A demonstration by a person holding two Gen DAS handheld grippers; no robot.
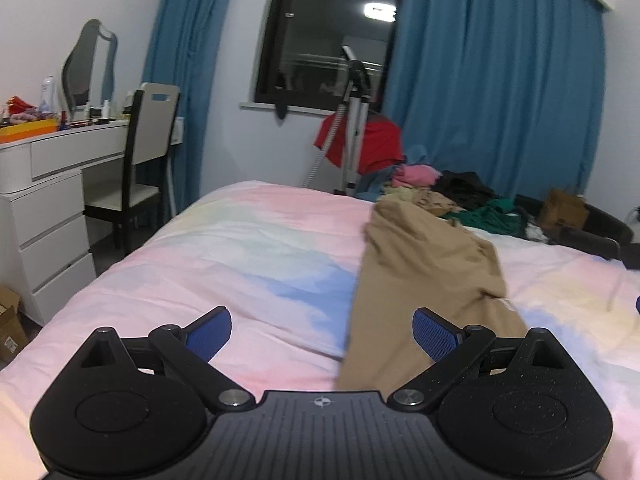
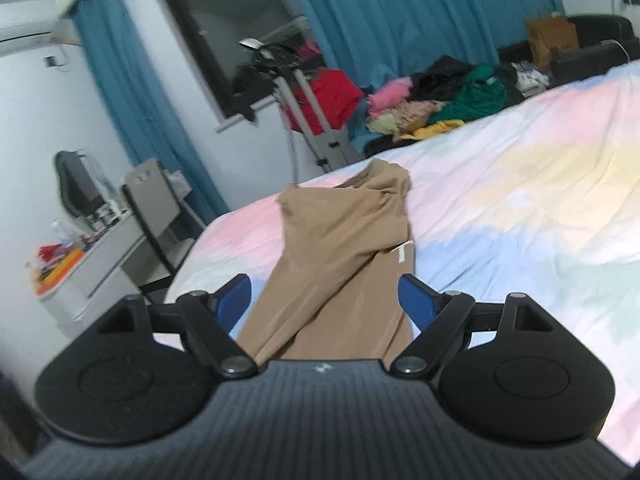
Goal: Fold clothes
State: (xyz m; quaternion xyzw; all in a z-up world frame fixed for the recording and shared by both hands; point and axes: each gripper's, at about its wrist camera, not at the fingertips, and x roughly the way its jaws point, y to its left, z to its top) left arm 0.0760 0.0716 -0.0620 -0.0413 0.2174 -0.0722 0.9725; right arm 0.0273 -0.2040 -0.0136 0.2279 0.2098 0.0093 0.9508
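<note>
Left gripper [image 1: 322, 334]: jaws wide apart, nothing between them, hovering above the bed. The blue textured pads [image 1: 434, 338] are clear of fabric. The tan smooth-knit garment [image 1: 424, 280] lies just right of its centreline; the cloth passes under the right pad and runs away toward the far edge of the bed.

Right gripper [image 2: 325, 300]: jaws also spread, not clamped on anything. The same tan garment [image 2: 344, 248] sits directly ahead of it and between the two fingers, near end disappearing below the gripper body. Whether the pads touch the cloth I cannot tell.

Garment: long, narrow, lying roughly lengthwise from the near edge toward the far edge, closer to the far-left corner in the right wrist view. Thin drapey material, soft folds, top end bunched and rumpled. A small white tag [image 2: 403, 251] sticks out on its right side.

Bed: pastel quilt cover in pink, blue and yellow patches [image 1: 240, 264], soft matte cotton look, light creases.

Beyond the far edge: a loose pile of mixed clothes in pink, black, green and yellow [image 2: 440, 96], a red garment hung on a grey metal stand [image 1: 360, 140], teal pleated curtains [image 1: 500, 80], dark window [image 1: 332, 36]. Left of the bed: white dresser with drawers [image 1: 52, 208] and a chair with a dark frame and pale back [image 1: 148, 152].
</note>
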